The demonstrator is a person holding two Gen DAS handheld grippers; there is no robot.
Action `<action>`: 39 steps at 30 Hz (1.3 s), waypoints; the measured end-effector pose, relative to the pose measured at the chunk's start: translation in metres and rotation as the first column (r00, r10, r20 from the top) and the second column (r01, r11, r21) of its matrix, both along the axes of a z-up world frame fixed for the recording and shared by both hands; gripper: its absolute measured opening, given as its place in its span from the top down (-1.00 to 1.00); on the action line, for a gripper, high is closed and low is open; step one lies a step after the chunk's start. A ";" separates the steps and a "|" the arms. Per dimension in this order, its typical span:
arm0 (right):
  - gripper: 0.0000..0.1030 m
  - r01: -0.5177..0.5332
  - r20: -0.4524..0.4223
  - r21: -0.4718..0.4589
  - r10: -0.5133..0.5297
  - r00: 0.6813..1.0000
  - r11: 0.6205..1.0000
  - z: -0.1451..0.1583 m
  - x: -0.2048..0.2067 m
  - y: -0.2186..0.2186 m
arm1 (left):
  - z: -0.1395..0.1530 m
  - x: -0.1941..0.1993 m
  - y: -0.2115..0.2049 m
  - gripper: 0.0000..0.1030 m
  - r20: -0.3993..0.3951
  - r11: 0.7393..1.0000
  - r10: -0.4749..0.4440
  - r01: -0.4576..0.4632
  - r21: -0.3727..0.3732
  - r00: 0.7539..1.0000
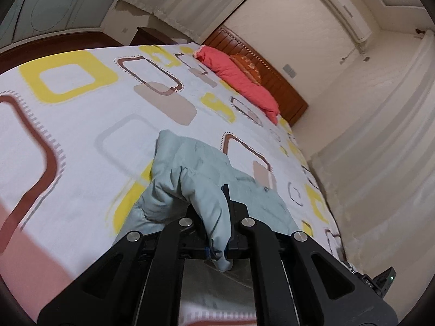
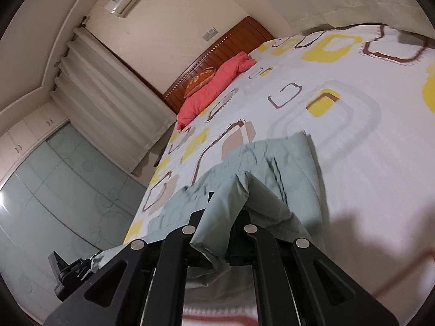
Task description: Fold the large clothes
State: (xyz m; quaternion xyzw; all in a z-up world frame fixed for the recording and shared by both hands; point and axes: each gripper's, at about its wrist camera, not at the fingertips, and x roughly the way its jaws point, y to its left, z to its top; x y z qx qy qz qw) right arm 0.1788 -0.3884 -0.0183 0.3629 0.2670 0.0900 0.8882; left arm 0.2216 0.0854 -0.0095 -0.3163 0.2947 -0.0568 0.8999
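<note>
Item 1. Left tool (image 1: 217,233): closed on a bunched fold of the garment, cloth pinched between the jaws and spilling out below them. The grip sits at one edge of the fabric, presumably so that side can be carried over.

Item 2. Right tool (image 2: 217,233): likewise clamped on a gathered edge of the same cloth. Both edges taken together suggests a fold made with the two sides kept level.

Item 3. Pale blue-green garment (image 1: 190,168): the task's thing. Its near part is lifted in the two grips; the rest trails forward and rests on the bed, its far end lying flat in the right wrist view (image 2: 285,152). Soft and thin by the look, likely to sag between the grips.

Item 4. Bed (image 1: 81,125): sheet with yellow and brown square patterns, serving as the folding surface.

Item 5. Coral pillow (image 1: 242,81): near the head of the bed, well apart from the garment.

Item 6. Wooden headboard (image 1: 272,73), behind the pillow.

Item 7. Air conditioner (image 1: 342,11), on the far wall.
</note>
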 end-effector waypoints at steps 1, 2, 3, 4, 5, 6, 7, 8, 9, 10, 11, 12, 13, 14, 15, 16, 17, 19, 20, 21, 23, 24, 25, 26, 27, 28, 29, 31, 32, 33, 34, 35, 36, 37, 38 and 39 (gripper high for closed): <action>0.90 0.001 -0.007 -0.002 -0.001 1.000 1.000 -0.002 0.016 0.000 | -0.002 0.012 -0.002 0.90 -0.004 1.000 0.003 -0.003 0.011 1.000; 0.90 0.002 -0.013 -0.006 -0.002 1.000 1.000 -0.004 0.027 0.000 | -0.003 0.027 -0.005 0.90 -0.007 1.000 0.007 -0.007 0.030 1.000; 0.90 0.005 -0.022 -0.013 -0.005 1.000 1.000 -0.007 0.040 0.000 | -0.005 0.044 -0.008 0.90 -0.012 0.998 0.013 -0.012 0.057 1.000; 0.90 0.007 -0.031 -0.016 -0.008 0.999 1.000 -0.010 0.053 0.000 | -0.007 0.055 -0.011 0.90 -0.017 0.997 0.014 -0.013 0.072 1.000; 0.90 0.011 -0.044 -0.021 -0.012 0.999 1.000 -0.014 0.068 0.000 | -0.011 0.070 -0.014 0.90 -0.024 0.996 0.017 -0.014 0.091 1.000; 0.90 0.014 -0.056 -0.023 -0.015 0.998 1.000 -0.018 0.080 0.000 | -0.014 0.079 -0.016 0.90 -0.029 0.995 0.018 -0.015 0.102 0.999; 0.90 0.016 -0.068 -0.023 -0.018 0.998 1.000 -0.023 0.091 0.000 | -0.019 0.097 -0.019 0.90 -0.038 0.993 0.020 -0.015 0.119 0.999; 0.90 0.018 -0.081 -0.024 -0.020 0.997 1.000 -0.029 0.103 -0.001 | -0.024 0.105 -0.020 0.90 -0.044 0.992 0.020 -0.014 0.127 0.999; 0.90 0.018 -0.092 -0.025 -0.020 0.996 1.000 -0.034 0.113 -0.001 | -0.028 0.115 -0.021 0.90 -0.052 0.991 0.021 -0.013 0.134 0.998; 0.90 0.018 -0.103 -0.028 -0.021 0.994 0.999 -0.038 0.122 0.000 | -0.034 0.127 -0.023 0.90 -0.064 0.990 0.021 -0.012 0.142 0.998; 0.90 0.020 -0.118 -0.031 -0.023 0.993 0.999 -0.044 0.134 0.000 | -0.041 0.139 -0.024 0.90 -0.078 0.989 0.022 -0.010 0.151 0.997; 0.90 0.020 -0.131 -0.032 -0.024 0.991 0.999 -0.050 0.143 0.000 | -0.047 0.145 -0.026 0.90 -0.087 0.988 0.022 -0.008 0.155 0.996; 0.90 0.020 -0.139 -0.035 -0.024 0.990 0.999 -0.053 0.150 0.000 | -0.054 0.156 -0.027 0.90 -0.103 0.986 0.024 -0.006 0.164 0.994; 0.90 0.021 -0.149 -0.040 -0.026 0.988 0.999 -0.059 0.159 0.000 | -0.059 0.163 -0.027 0.90 -0.114 0.985 0.021 -0.001 0.170 0.993; 0.90 0.022 -0.159 -0.043 -0.028 0.987 0.999 -0.063 0.166 0.000 | -0.067 0.171 -0.027 0.90 -0.129 0.983 0.022 0.002 0.181 0.991; 0.90 0.022 -0.168 -0.041 -0.029 0.985 0.999 -0.067 0.172 0.000 | -0.073 0.176 -0.027 0.90 -0.138 0.983 0.023 0.003 0.186 0.990; 0.90 0.021 -0.181 -0.035 -0.027 0.983 0.999 -0.073 0.179 0.000 | -0.077 0.180 -0.027 0.90 -0.147 0.982 0.024 0.005 0.189 0.989; 0.88 0.020 -0.205 -0.024 -0.024 0.978 1.000 -0.083 0.188 0.000 | -0.085 0.187 -0.028 0.90 -0.164 0.981 0.018 0.014 0.192 0.986; 0.87 0.015 -0.213 -0.019 -0.019 0.977 1.000 -0.085 0.190 -0.001 | -0.087 0.189 -0.028 0.88 -0.170 0.982 0.013 0.020 0.189 0.985; 0.85 0.010 -0.218 -0.014 -0.013 0.976 1.000 -0.087 0.191 0.000 | -0.088 0.189 -0.027 0.87 -0.174 0.984 0.009 0.022 0.179 0.985; 0.67 0.005 -0.216 -0.004 -0.006 0.976 1.000 -0.087 0.190 -0.002 | -0.086 0.187 -0.025 0.66 -0.167 0.987 -0.002 0.029 0.158 0.986; 0.28 0.006 -0.208 0.001 -0.006 0.978 1.000 -0.085 0.189 -0.002 | -0.084 0.188 -0.024 0.54 -0.161 0.988 -0.013 0.037 0.149 0.987; 0.01 0.009 -0.200 0.002 -0.009 0.980 1.000 -0.083 0.187 -0.003 | -0.081 0.188 -0.023 0.18 -0.152 0.988 -0.020 0.043 0.145 0.988; -0.34 0.024 -0.177 0.001 -0.023 0.984 1.000 -0.078 0.181 -0.005 | -0.077 0.185 -0.022 -0.15 -0.140 0.989 -0.019 0.039 0.145 0.990; -0.38 0.042 -0.154 -0.009 -0.043 0.987 0.999 -0.073 0.176 -0.005 | -0.072 0.182 -0.021 -0.22 -0.121 0.989 -0.013 0.030 0.144 0.993; -0.38 0.047 -0.142 -0.025 -0.050 0.989 0.999 -0.068 0.173 -0.005 | -0.066 0.177 -0.019 -0.26 -0.101 0.990 -0.008 0.022 0.139 0.995; -0.38 0.042 -0.142 -0.028 -0.046 0.989 0.999 -0.066 0.172 -0.005 | -0.064 0.176 -0.019 -0.32 -0.097 0.990 -0.008 0.022 0.137 0.995; -0.38 0.032 -0.144 -0.028 -0.036 0.989 0.999 -0.061 0.167 -0.002 | -0.059 0.169 -0.017 -0.34 -0.095 0.991 -0.001 0.014 0.133 0.995; -0.38 0.028 -0.146 -0.033 -0.032 0.989 0.999 -0.060 0.165 0.000 | -0.058 0.165 -0.015 -0.35 -0.098 0.992 0.004 0.009 0.128 0.995; -0.38 0.012 -0.150 -0.049 -0.019 0.989 0.999 -0.059 0.163 0.004 | -0.058 0.161 -0.015 -0.35 -0.102 0.993 0.003 0.009 0.121 0.995; -0.38 0.002 -0.153 -0.061 -0.012 0.988 0.998 -0.057 0.162 0.007 | -0.058 0.157 -0.014 -0.35 -0.114 0.993 0.004 0.010 0.117 0.994; -0.38 -0.018 -0.162 -0.092 0.003 0.987 0.996 -0.056 0.161 0.013 | -0.060 0.153 -0.013 -0.35 -0.123 0.993 0.005 0.009 0.117 0.992; -0.38 -0.041 -0.171 -0.124 0.019 0.985 0.991 -0.054 0.161 0.020 | -0.061 0.149 -0.014 -0.35 -0.128 0.993 -0.004 0.019 0.119 0.992; -0.38 -0.058 -0.177 -0.149 0.031 0.984 0.987 -0.053 0.162 0.025 | -0.061 0.147 -0.016 -0.35 -0.132 0.991 -0.011 0.028 0.131 0.991; -0.38 -0.079 -0.187 -0.190 0.043 0.981 0.978 -0.051 0.164 0.032 | -0.062 0.147 -0.020 -0.35 -0.138 0.988 -0.022 0.043 0.152 0.990; -0.38 -0.095 -0.191 -0.226 0.052 0.980 0.969 -0.049 0.167 0.039 | -0.062 0.149 -0.023 -0.35 -0.141 0.983 -0.034 0.059 0.176 0.989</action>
